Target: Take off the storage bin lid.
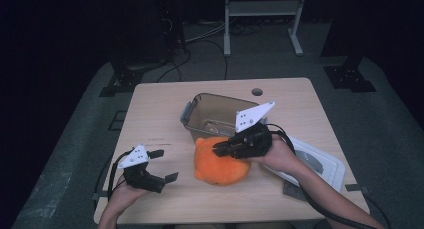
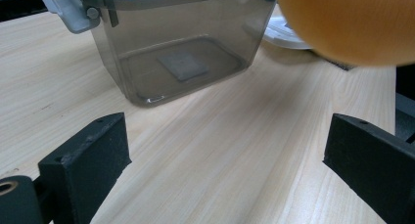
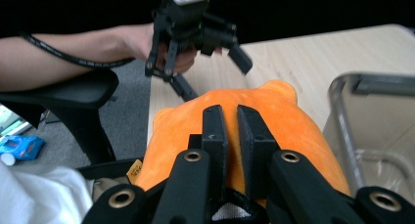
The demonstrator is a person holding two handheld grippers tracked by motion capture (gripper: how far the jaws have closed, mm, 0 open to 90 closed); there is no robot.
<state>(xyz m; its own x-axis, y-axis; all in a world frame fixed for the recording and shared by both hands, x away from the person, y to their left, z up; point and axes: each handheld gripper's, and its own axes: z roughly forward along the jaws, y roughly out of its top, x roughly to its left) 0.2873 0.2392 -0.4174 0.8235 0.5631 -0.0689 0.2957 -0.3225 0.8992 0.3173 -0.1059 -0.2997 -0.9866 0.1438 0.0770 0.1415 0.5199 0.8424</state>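
An orange plush toy [image 1: 220, 168] lies on the wooden table [image 1: 155, 114], just in front of a clear grey plastic box [image 1: 196, 109]. My right gripper [image 1: 220, 150] comes in from the right over the toy; in the right gripper view its jaws [image 3: 231, 112] are pinched nearly together on the plush toy [image 3: 288, 121]. My left gripper [image 1: 164, 165] is held left of the toy, open and holding nothing. In the left gripper view its jaws [image 2: 225, 141] stand wide apart, facing the box [image 2: 186, 43], with the toy [image 2: 352, 23] at upper right.
A white lid [image 1: 325, 164] lies on the table to the right, under the right forearm. The box [image 3: 342, 121] has grey latches, and a flat square pad lies on its floor. The left gripper [image 3: 215, 77] and its hand are beyond the toy. A chair armrest [image 3: 63, 94] is at the table's near side.
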